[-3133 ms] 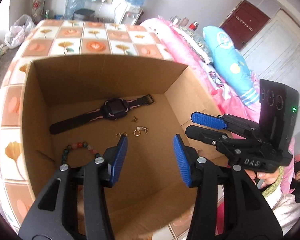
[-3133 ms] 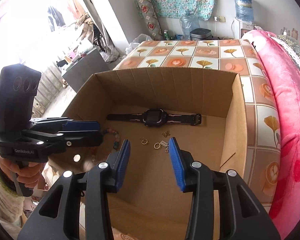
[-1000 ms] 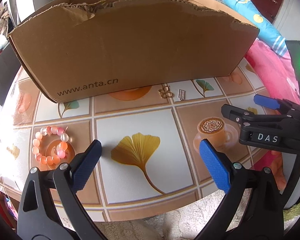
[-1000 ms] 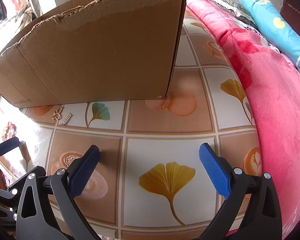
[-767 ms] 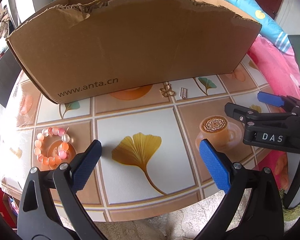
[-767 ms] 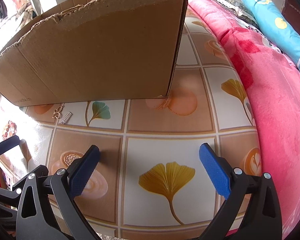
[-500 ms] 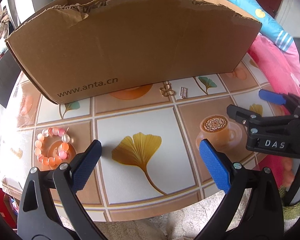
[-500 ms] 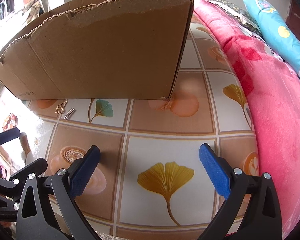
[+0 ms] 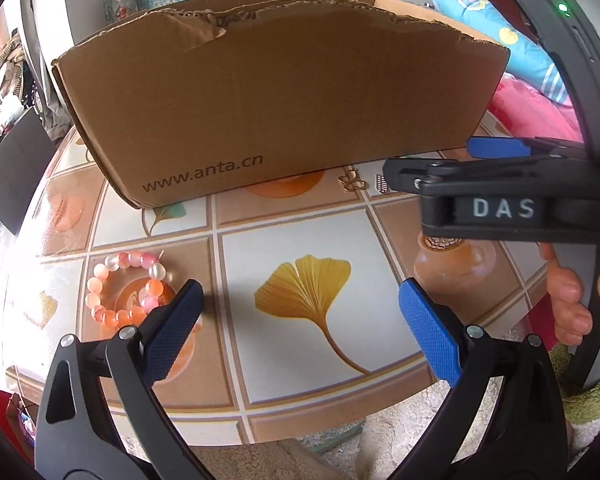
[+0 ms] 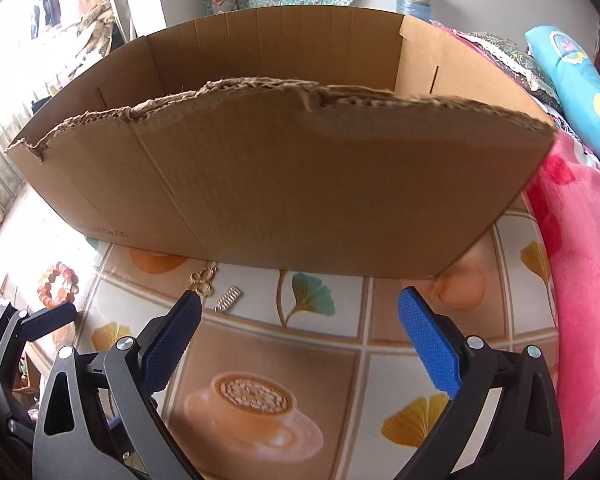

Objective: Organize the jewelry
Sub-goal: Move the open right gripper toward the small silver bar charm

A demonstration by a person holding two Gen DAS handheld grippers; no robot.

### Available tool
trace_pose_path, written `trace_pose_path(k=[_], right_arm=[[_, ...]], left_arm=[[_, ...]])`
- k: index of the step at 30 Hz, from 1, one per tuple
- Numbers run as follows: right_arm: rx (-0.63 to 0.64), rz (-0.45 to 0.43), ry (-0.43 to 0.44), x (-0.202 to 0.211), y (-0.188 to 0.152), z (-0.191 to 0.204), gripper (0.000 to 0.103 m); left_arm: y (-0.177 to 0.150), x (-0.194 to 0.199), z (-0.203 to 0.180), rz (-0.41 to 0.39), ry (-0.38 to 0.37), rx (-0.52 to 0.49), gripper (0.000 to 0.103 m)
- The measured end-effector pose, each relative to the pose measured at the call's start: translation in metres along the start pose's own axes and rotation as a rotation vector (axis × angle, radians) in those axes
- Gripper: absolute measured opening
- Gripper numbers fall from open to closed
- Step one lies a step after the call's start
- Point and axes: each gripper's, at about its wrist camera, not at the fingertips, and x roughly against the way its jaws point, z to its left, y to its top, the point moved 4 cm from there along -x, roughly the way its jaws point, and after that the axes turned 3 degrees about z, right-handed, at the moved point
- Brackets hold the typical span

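A pink bead bracelet (image 9: 126,290) lies on the tiled table just left of my left gripper (image 9: 300,332), which is open and empty; it also shows in the right wrist view (image 10: 58,283). A gold charm (image 9: 352,181) and a small silver piece (image 9: 380,184) lie by the cardboard box (image 9: 280,112). My right gripper (image 10: 300,342) is open and empty, its left fingertip close to the gold charm (image 10: 201,282) and silver piece (image 10: 228,299). It shows from the side in the left wrist view (image 9: 428,164), reaching toward those pieces.
The open cardboard box (image 10: 284,184) stands on the tiled table (image 9: 300,240), its near wall hiding the inside. A pink blanket (image 10: 584,280) lies to the right. The table's near edge (image 9: 300,416) runs just below my left gripper.
My right gripper has moved left and forward toward the gold charm and silver piece. My left gripper has moved slightly closer to the table. Both stay open.
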Motion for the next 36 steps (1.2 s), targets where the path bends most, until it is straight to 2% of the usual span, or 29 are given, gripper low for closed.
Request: trace_pose_path(k=[10, 21, 29, 32, 36], right_arm=[[0.026, 0.033, -0.077, -0.014, -0.001, 0.01, 0.094], [-0.003, 0.064, -0.103, -0.008, -0.009, -0.013, 0.094], [0.025, 0.0, -0.056, -0.006, 0.006, 0.003, 0.094], [0.053, 0.008, -0.081, -0.015, 0.009, 0.015, 0.095], [0.041, 0.021, -0.05, -0.019, 0.007, 0.018, 0.095]], left_arm=[[0.001, -0.005, -0.009, -0.01, 0.024, -0.043, 0.095], [0.001, -0.007, -0.017, -0.012, 0.022, -0.052, 0.095], [0.002, -0.006, -0.015, -0.009, 0.019, -0.056, 0.095], [0.003, -0.006, -0.012, -0.009, 0.018, -0.057, 0.095], [0.001, -0.004, -0.011, -0.013, 0.018, -0.057, 0.095]])
